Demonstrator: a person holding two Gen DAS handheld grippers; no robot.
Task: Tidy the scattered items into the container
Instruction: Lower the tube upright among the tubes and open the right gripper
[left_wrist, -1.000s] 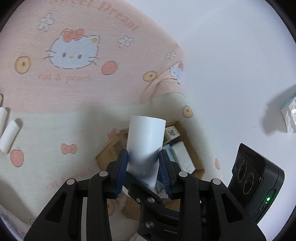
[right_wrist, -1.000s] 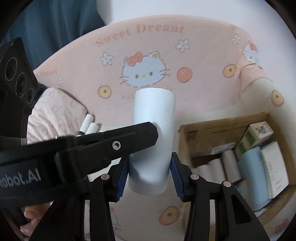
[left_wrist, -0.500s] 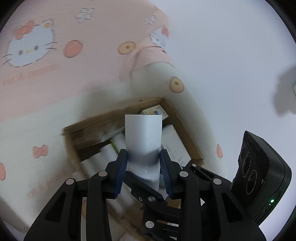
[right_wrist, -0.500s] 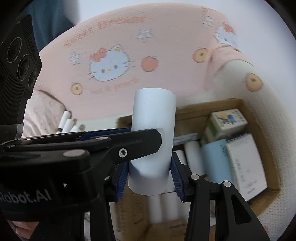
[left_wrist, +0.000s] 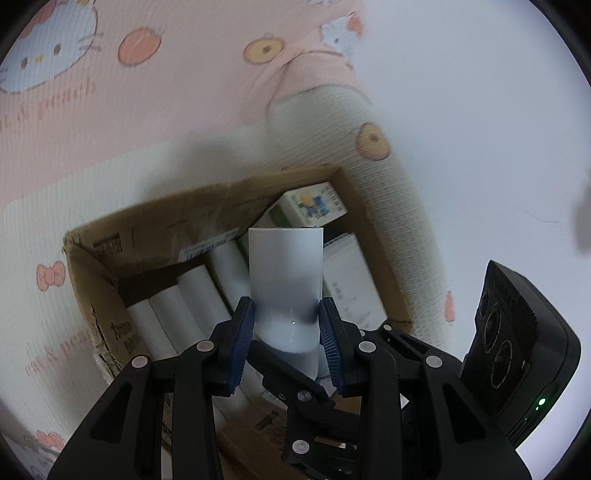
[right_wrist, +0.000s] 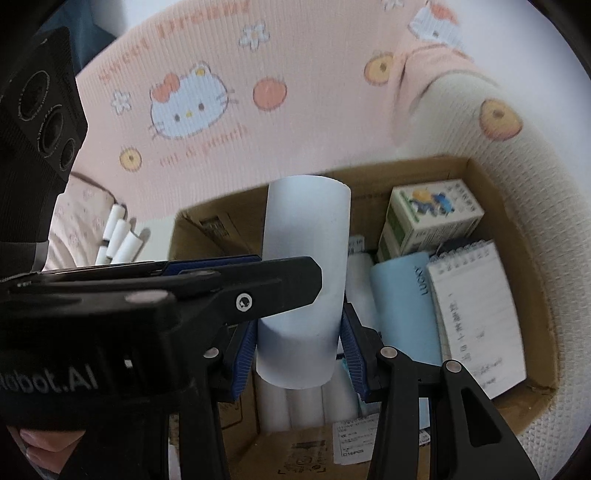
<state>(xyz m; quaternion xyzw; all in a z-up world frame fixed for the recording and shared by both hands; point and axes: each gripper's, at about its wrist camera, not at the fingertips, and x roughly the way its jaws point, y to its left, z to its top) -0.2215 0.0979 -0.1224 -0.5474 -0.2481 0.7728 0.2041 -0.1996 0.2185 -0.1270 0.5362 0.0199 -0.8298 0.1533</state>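
In the left wrist view my left gripper (left_wrist: 286, 332) is shut on a white paper roll (left_wrist: 285, 273) that stands upright between the blue pads. It hangs over an open cardboard box (left_wrist: 110, 236). In the right wrist view my right gripper (right_wrist: 301, 347) is shut on another white roll (right_wrist: 306, 236), also above the box (right_wrist: 495, 195). The left gripper's black finger (right_wrist: 229, 288) crosses in front of that roll. Several white rolls (left_wrist: 184, 310) lie in the box beside a small printed carton (right_wrist: 428, 218), a blue pad (right_wrist: 402, 306) and a spiral notebook (right_wrist: 476, 314).
The box rests on a pink and cream cartoon-cat blanket (right_wrist: 192, 103). A few more white rolls (right_wrist: 122, 236) lie on the blanket left of the box. A person's hand (right_wrist: 40, 439) shows at the lower left. A white wall (left_wrist: 480, 129) rises on the right.
Both grippers have carried their rolls across the blanket and lower, from beside the box to over it. The box now fills the middle of both views. Both grips are unchanged.
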